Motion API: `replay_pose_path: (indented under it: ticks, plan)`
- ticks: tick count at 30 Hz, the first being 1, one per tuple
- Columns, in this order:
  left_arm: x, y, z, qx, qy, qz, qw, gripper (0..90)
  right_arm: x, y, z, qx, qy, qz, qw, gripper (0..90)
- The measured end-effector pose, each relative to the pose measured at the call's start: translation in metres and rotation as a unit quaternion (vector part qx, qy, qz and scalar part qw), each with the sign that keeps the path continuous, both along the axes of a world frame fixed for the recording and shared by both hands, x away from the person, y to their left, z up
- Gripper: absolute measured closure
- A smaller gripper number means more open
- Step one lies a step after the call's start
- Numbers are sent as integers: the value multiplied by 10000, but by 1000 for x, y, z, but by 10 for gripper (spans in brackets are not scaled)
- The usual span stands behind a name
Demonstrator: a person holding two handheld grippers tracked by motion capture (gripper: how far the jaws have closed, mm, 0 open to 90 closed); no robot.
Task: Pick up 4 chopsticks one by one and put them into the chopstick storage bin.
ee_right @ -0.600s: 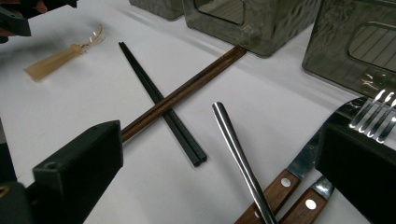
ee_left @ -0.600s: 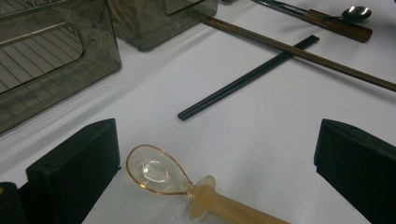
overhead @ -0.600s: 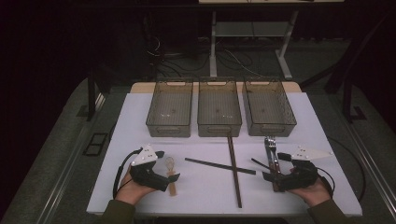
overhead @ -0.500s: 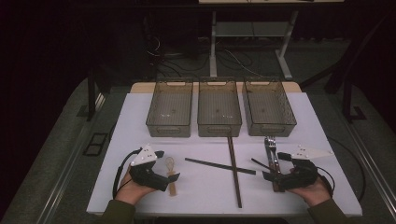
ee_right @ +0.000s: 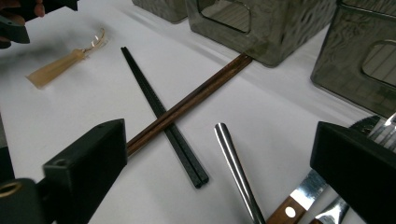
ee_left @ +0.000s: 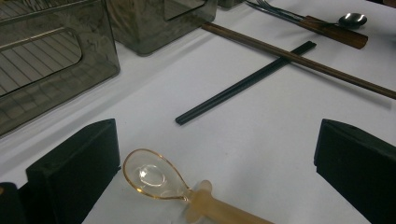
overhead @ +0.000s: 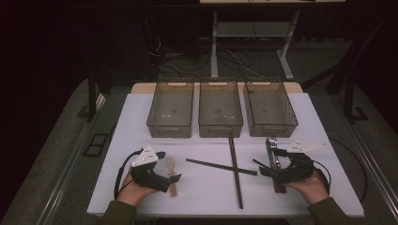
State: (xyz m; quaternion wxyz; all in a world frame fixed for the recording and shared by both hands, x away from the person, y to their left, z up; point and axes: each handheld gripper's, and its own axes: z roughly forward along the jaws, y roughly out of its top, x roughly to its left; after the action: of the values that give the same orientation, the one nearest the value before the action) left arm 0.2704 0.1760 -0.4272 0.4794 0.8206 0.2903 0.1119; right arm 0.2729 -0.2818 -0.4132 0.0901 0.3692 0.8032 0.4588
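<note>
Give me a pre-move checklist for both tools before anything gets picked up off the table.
1. Left tool open: ok, jaws wide apart.
2. Clear spoon between the left jaws: ok, bowl lies by one jaw, untouched.
3. Right tool open: ok, nothing gripped.
4. Metal cutlery in reach of the right tool: ok, a steel handle lies between its jaws.
5. Chopsticks free to lift: not ok, the brown pair lies crossed over the black pair.
6. Three bins empty: ok.
</note>
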Motion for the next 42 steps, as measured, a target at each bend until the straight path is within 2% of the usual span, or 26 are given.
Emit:
replay_pose_path:
  ticks: [4,6,11,18,27,38,42]
  plan:
    - [-1,0,1,1,-14,21,10000,0,4,3,1,-22,15,16,10000,71]
    - [-1,-1,1,26,-12,-9,10000,0,7,4,1,-10,23,59,10000,137]
    - [-2,-2,0,15,41,-65,10000,0,13,8,4,-11,32,137,9999,172]
    - [-1,-3,-2,28,86,-82,9999,0,23,13,8,36,38,171,9998,330]
    - [-1,-3,-1,11,93,-68,9999,0,35,26,13,-54,39,295,9995,492]
    - [-1,-3,-2,-28,96,-113,9999,0,55,50,13,-358,-33,323,9988,764]
    - [-1,-3,-2,-54,89,-90,9999,0,65,56,10,-427,59,305,9986,837]
